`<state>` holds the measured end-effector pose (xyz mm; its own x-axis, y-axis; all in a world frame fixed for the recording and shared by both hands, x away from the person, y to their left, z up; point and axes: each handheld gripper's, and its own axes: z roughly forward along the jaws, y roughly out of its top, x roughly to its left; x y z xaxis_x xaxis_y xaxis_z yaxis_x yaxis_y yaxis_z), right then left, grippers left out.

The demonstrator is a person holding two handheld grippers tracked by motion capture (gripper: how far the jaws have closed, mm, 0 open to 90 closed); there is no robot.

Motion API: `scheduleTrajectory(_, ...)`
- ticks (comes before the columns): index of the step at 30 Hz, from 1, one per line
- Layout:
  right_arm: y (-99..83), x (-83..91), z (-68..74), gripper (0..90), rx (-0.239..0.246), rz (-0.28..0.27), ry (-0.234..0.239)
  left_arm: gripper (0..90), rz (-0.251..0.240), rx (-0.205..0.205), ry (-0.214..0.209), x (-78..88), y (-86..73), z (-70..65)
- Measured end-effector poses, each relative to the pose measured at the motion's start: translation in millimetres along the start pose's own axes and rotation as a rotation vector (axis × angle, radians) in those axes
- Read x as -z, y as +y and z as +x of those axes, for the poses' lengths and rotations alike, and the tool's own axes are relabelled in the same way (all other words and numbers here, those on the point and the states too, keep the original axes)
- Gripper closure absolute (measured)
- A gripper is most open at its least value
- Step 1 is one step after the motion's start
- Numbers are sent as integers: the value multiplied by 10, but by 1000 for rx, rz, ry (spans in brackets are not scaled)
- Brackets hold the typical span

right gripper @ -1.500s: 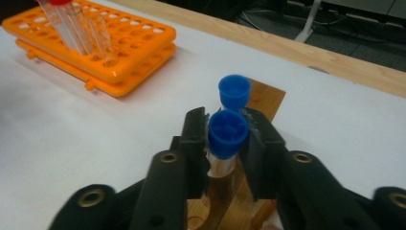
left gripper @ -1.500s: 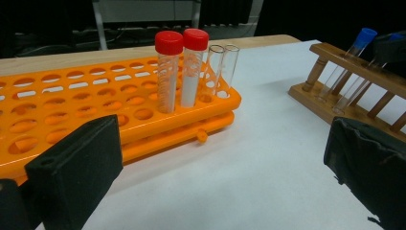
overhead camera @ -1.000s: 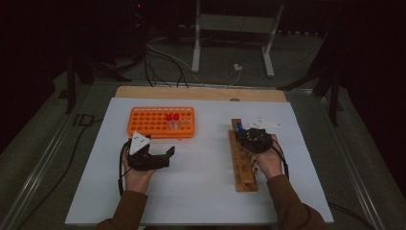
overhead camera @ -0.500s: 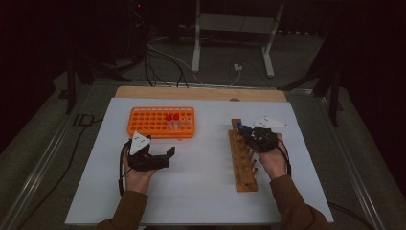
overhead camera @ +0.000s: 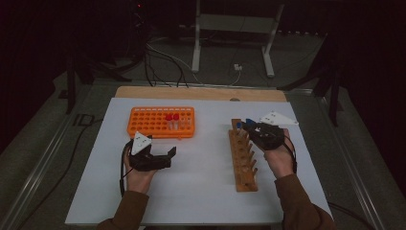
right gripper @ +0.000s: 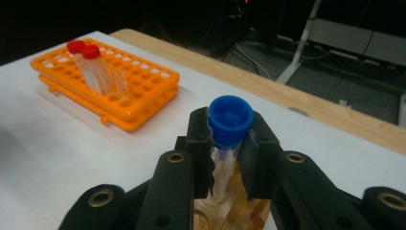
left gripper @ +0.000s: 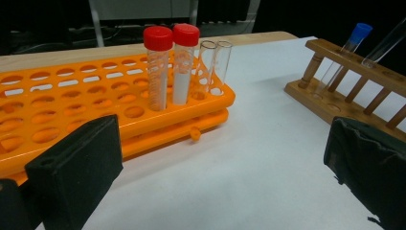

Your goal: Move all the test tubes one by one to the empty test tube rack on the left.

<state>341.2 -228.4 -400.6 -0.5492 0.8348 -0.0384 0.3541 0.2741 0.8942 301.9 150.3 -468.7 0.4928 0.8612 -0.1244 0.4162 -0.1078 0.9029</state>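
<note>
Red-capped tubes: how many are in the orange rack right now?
2: one red-capped tube and a second red-capped tube stand side by side in the orange rack, beside two uncapped tubes.

A clear tube [right gripper: 224, 165] with a blue cap [right gripper: 230, 120] stands upright, pinched just under the cap, above a wooden rack [overhead camera: 243, 155].

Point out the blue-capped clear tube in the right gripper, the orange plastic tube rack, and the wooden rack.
Blue-capped clear tube [right gripper: 231, 120]: right gripper view, on its blue cap.
Orange plastic tube rack [overhead camera: 148, 122]: high view, on its perforated top face.
Wooden rack [overhead camera: 245, 168]: high view, on its top bar, near the middle.
</note>
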Motion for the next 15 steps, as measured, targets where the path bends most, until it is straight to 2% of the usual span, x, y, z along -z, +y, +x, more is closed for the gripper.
scheduleTrajectory(7, 82, 64, 50, 769, 0, -20, 38, 2, -10, -10, -14, 2, 86, -75)
scheduleTrajectory(15, 90, 33, 144, 769, -5, -13, 92, 2, -7, -63, -53, -62, 185, -253)
